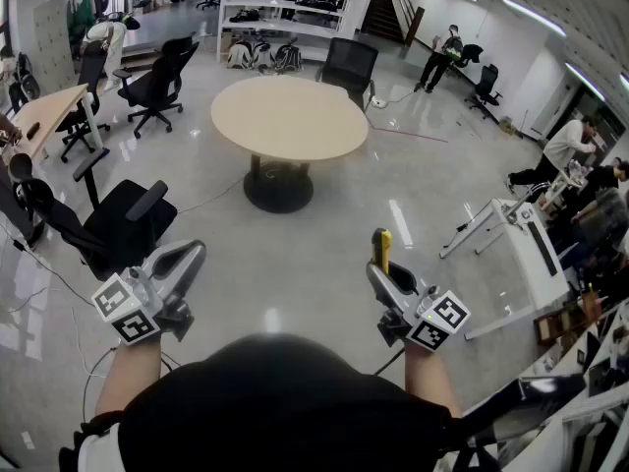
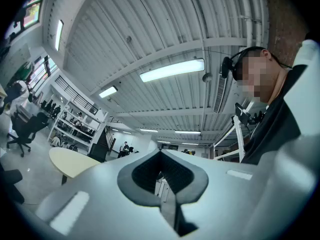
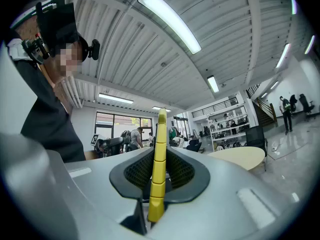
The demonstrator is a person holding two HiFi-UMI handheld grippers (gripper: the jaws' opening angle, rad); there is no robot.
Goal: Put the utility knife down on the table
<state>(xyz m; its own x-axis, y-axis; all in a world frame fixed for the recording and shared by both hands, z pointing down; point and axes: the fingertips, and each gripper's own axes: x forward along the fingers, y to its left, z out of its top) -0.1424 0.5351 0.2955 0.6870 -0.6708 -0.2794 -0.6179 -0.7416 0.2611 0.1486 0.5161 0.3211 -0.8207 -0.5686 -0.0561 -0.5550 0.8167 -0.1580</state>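
Note:
A yellow utility knife (image 1: 384,248) stands upright between the jaws of my right gripper (image 1: 379,266), which is shut on it. In the right gripper view the knife (image 3: 160,134) runs up the middle of the black pads (image 3: 137,173) and sticks out past them. My left gripper (image 1: 193,253) is held level with it at the left, jaws together and nothing between them (image 2: 162,155). Both hang over the bare floor in front of my body. A round beige table (image 1: 290,118) stands a few steps ahead, also seen as the table (image 3: 241,157) at the right gripper view's right.
A black office chair (image 1: 125,226) stands close at my left, another chair (image 1: 348,65) behind the round table. A tilted white desk frame (image 1: 519,234) is at the right. Cables cross the shiny grey floor (image 1: 295,254). Several people are at the room's edges.

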